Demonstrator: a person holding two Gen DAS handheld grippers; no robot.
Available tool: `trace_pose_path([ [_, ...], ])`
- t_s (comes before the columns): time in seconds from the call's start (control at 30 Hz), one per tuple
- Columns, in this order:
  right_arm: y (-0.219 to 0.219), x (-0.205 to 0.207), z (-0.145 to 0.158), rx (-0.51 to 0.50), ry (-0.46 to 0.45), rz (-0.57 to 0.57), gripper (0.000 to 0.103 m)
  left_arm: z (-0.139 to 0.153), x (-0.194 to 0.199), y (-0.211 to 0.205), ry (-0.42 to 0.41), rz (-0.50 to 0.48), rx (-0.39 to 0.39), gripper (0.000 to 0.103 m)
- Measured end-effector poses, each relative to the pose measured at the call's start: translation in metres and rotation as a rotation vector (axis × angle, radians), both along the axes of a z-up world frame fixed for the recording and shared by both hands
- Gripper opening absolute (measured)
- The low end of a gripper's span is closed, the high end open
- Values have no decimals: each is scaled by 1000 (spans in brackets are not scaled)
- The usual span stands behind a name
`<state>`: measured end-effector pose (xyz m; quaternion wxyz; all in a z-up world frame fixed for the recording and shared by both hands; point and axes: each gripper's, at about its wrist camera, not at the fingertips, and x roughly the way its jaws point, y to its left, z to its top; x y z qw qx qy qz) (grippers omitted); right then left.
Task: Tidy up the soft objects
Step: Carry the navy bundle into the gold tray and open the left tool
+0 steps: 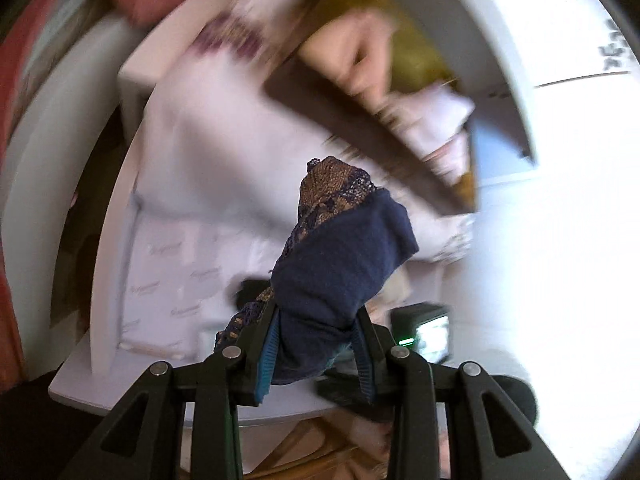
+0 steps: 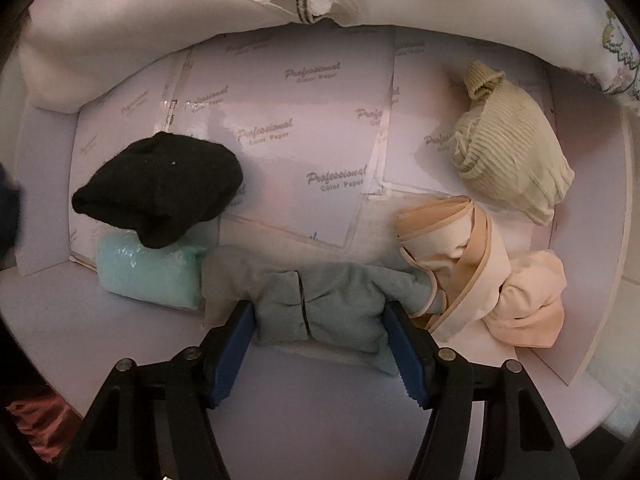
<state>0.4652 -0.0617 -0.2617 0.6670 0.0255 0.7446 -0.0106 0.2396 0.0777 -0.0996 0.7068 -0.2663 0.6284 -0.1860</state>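
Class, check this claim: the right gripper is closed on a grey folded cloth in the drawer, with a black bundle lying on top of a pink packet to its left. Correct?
Not quite. The right wrist view shows the black bundle lying on a turquoise packet, not a pink one. The right gripper does grip the grey folded cloth.
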Motion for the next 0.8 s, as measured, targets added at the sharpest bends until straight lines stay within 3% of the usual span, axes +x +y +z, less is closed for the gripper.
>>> trace_pose_path([
  [0.17, 4, 1, -2, -2, -3, 4, 67, 47, 17, -6, -128, 23, -54, 33],
  [0.43, 4, 1, -3, 1, -8, 8, 68, 96, 61, -50, -260, 7, -42, 33],
  [0.6, 4, 1, -3, 1, -9, 10, 68, 93, 104, -72, -304, 27, 40, 33],
  [0.67, 4, 1, -4, 0, -9, 11, 68, 82, 115, -83, -332, 32, 113, 33],
  [0.8, 4, 1, -3, -3, -12, 15, 68, 61, 129, -100, -358, 11, 174, 33],
])
